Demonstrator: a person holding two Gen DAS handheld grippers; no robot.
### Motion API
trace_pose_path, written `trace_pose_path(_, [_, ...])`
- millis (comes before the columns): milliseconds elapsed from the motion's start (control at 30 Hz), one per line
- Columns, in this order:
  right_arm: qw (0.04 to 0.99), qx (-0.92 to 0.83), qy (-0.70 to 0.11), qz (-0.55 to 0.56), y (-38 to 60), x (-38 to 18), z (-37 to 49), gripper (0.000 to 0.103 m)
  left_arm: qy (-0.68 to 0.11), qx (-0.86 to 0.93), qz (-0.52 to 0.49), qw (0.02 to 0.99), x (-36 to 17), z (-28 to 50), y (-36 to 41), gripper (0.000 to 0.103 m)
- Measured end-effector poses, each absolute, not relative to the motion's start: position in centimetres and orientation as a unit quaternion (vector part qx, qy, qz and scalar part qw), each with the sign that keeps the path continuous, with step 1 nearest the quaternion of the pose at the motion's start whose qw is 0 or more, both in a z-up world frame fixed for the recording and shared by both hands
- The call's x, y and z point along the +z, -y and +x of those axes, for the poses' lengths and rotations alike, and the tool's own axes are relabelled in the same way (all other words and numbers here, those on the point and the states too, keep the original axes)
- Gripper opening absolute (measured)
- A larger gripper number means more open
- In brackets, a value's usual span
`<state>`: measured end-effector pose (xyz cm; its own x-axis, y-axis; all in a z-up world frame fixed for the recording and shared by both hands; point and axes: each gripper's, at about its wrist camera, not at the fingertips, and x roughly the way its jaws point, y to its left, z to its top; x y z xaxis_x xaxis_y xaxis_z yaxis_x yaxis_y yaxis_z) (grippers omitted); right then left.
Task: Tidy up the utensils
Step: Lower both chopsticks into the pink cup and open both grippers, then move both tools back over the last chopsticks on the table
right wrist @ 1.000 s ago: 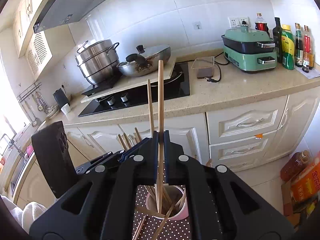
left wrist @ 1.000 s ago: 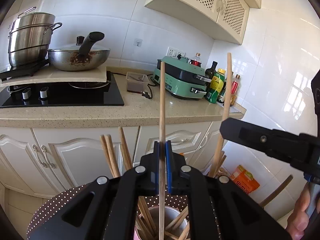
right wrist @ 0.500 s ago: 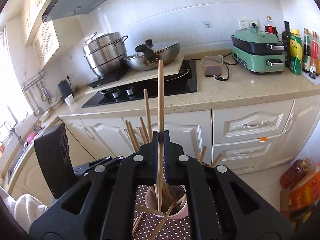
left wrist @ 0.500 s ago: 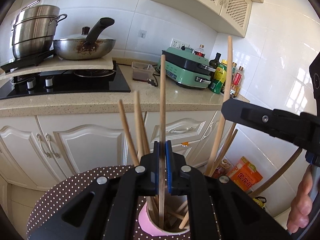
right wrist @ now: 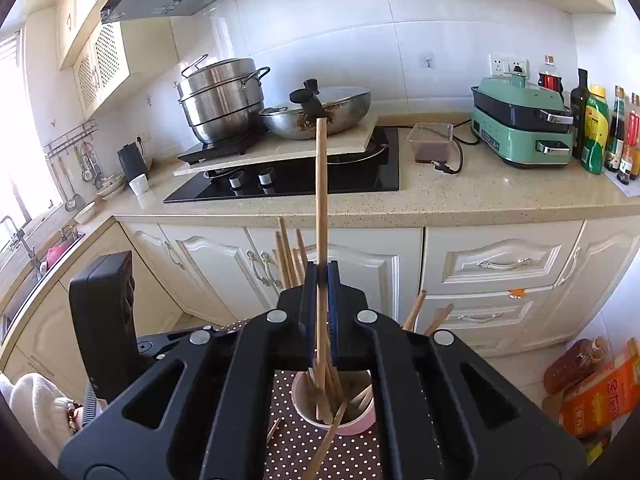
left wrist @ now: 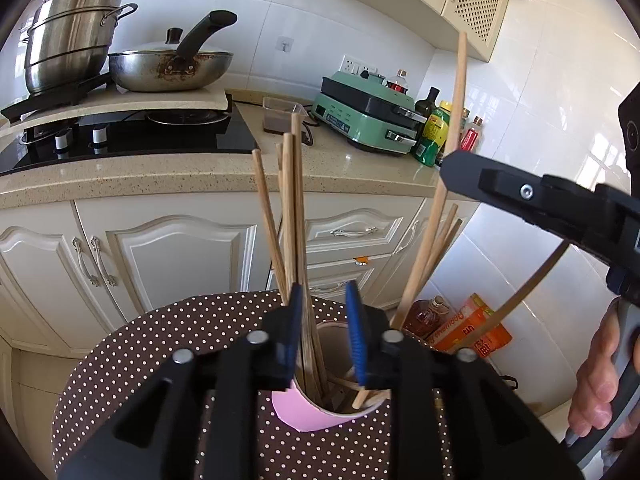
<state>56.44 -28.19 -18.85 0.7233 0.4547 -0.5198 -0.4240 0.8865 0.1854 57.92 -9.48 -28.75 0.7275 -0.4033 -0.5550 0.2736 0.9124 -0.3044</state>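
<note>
My left gripper (left wrist: pixel 323 320) is opening right above the pink cup (left wrist: pixel 320 414), and nothing sits between its blue pads now: the chopsticks (left wrist: pixel 294 216) nearest it stand in the cup, leaning against the cup's far-left rim. My right gripper (right wrist: pixel 323 292) is clamped on a single chopstick (right wrist: pixel 321 200), held nearly upright with its lower end over the cup's mouth, on the near side of the bundle already standing there

The cup rests on the dotted surface (left wrist: pixel 160 340), and one loose stick (right wrist: pixel 330 440) leans out over the cup's near rim onto the dots. Another curved stick (left wrist: pixel 520 292) lies off to the right of the cup, behind my right gripper's body as the left camera sees it

To do this well, I judge I should let the left gripper finish spreading before I lift it, and draw it straight up from the cup so the pads do not drag the leaning sticks over. With the right, I would lower the stick until its tip is well inside the cup before I loosen the pads, aiming for the open gap in the cup's middle. The cup looks light, so a sideways nudge could tip it
</note>
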Motion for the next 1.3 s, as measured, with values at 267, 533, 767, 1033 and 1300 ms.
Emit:
trace_pose_path(267, [0.934,0.221,-0.281,-0.009,26.8,-19.0,54.9,0.006,-0.322,-0.172,-0.102,0.926,-27.7,56.7,8.4,0.027])
trace_pose_path(533, [0.937,0.213,-0.275,-0.034,26.2,-19.0,54.0,0.006,-0.332,-0.141,-0.093,0.928,-26.8,56.2,7.2,0.028])
trace_pose_path(767, [0.937,0.206,-0.274,-0.065,25.1,-19.0,53.0,0.005,-0.337,-0.128,-0.103,0.927,-26.3,55.8,6.2,0.029])
trace_pose_path(1033, [0.948,0.179,-0.251,-0.075,25.5,-18.7,52.4,0.006,-0.337,-0.129,-0.1,0.927,-25.8,55.5,6.3,0.029])
trace_pose_path(1300, [0.95,0.165,-0.253,-0.081,25.2,-19.0,52.3,0.006,-0.34,-0.132,-0.096,0.926,-25.5,55.5,6.4,0.033])
